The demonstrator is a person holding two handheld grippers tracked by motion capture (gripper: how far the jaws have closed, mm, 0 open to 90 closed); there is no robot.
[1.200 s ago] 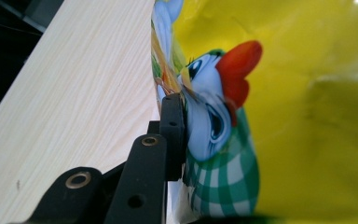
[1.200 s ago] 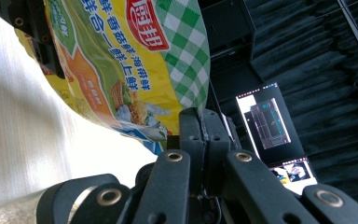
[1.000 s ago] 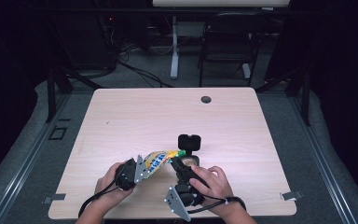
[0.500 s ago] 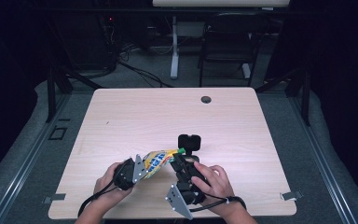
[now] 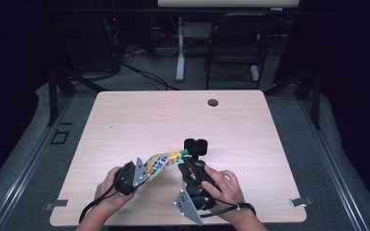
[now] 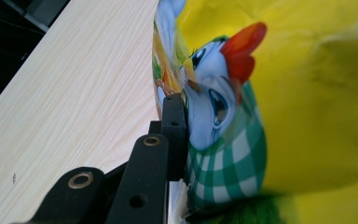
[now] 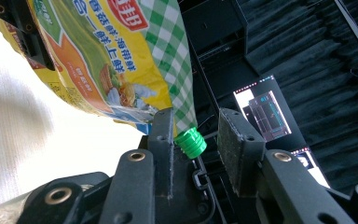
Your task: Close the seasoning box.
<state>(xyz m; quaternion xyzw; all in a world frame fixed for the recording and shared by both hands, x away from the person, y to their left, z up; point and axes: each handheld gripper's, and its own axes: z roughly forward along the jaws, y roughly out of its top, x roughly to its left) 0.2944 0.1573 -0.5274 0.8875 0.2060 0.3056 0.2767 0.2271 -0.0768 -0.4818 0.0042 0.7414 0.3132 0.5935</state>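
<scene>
A yellow spouted pouch [image 5: 161, 163] with a green check pattern hangs just above the table between the person's two hands. My left gripper [image 5: 144, 173] is shut on its lower end, and one black finger [image 6: 172, 126] presses the printed foil [image 6: 284, 116]. The pouch's green screw cap [image 7: 191, 143] lies between the jaws of my right gripper [image 7: 196, 128]. Those jaws have just been opening. The cap rests by the left jaw, and a clear gap separates it from the right pad [image 7: 233, 140]. In the high view the right gripper [image 5: 187, 159] meets the cap [image 5: 183, 153] near the table's front.
The light wooden table [image 5: 139, 120] has a dark cable hole [image 5: 213, 102] near its far edge. A small black block [image 5: 196, 146] shows just beyond the right gripper. A chair [image 5: 236, 43] and desk legs stand past the table. A lit monitor [image 7: 261, 109] glows in the dark room.
In the high view both hands and the pouch stay where they were. The jaw movement is too small to make out there.
</scene>
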